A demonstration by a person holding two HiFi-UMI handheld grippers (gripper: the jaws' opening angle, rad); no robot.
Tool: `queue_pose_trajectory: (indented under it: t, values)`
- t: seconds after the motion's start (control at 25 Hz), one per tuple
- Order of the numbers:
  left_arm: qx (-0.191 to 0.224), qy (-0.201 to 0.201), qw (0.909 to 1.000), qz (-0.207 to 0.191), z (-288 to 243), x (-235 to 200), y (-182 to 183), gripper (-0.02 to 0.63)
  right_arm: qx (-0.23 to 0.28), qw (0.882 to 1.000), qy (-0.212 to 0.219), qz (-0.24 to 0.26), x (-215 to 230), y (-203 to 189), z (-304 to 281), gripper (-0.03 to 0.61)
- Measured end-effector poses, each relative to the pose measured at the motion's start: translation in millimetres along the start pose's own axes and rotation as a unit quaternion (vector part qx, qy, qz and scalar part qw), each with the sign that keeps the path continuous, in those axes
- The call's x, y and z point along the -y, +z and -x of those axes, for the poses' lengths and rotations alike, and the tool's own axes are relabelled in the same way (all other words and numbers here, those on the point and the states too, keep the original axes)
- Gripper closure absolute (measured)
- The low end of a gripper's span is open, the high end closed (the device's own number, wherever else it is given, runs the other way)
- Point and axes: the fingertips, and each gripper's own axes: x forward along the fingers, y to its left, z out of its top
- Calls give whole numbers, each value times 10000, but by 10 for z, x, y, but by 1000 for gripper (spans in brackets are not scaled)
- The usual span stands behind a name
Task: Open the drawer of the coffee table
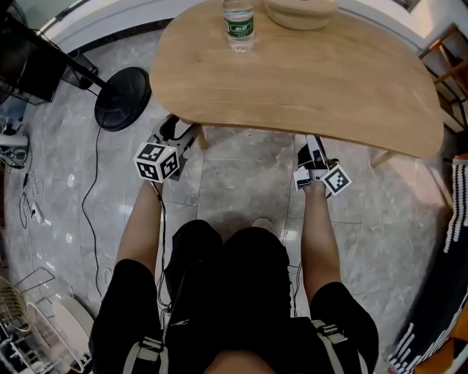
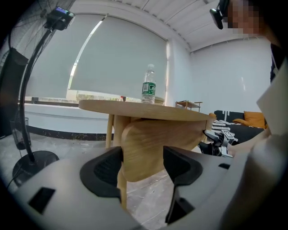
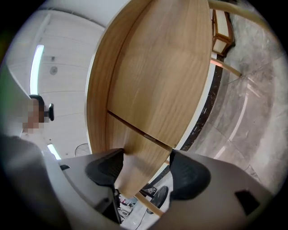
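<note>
The oval wooden coffee table (image 1: pixel 307 80) stands in front of me, and its drawer front (image 2: pixel 153 143) hangs under the near edge. My left gripper (image 1: pixel 178 134) reaches under the table's left side. In the left gripper view its jaws (image 2: pixel 142 164) close on the rounded end of that wooden panel. My right gripper (image 1: pixel 311 150) sits under the right side and is turned on its side. There the drawer front (image 3: pixel 135 175) runs between its pads (image 3: pixel 146 168), below a seam in the wood. From above, the tabletop hides the drawer itself.
A water bottle (image 1: pixel 238 25) and a bowl (image 1: pixel 300 11) stand on the far part of the tabletop. A fan's round black base (image 1: pixel 122 98) with a trailing cable sits on the marble floor at left. A wire rack (image 1: pixel 29 321) is at the lower left. My knees are just behind the grippers.
</note>
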Motion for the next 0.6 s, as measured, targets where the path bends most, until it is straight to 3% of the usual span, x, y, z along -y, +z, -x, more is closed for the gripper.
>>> queue_pose_trajectory:
  t: [0.2, 0.6]
  values:
    - [20, -128, 9999, -22, -84, -10, 13, 322, -24, 9989, 443, -129, -8, 5, -12, 284]
    - [-56, -177, 9998, 23, 151, 117, -80, 334, -166, 9975, 645, -245, -113, -97, 252, 319]
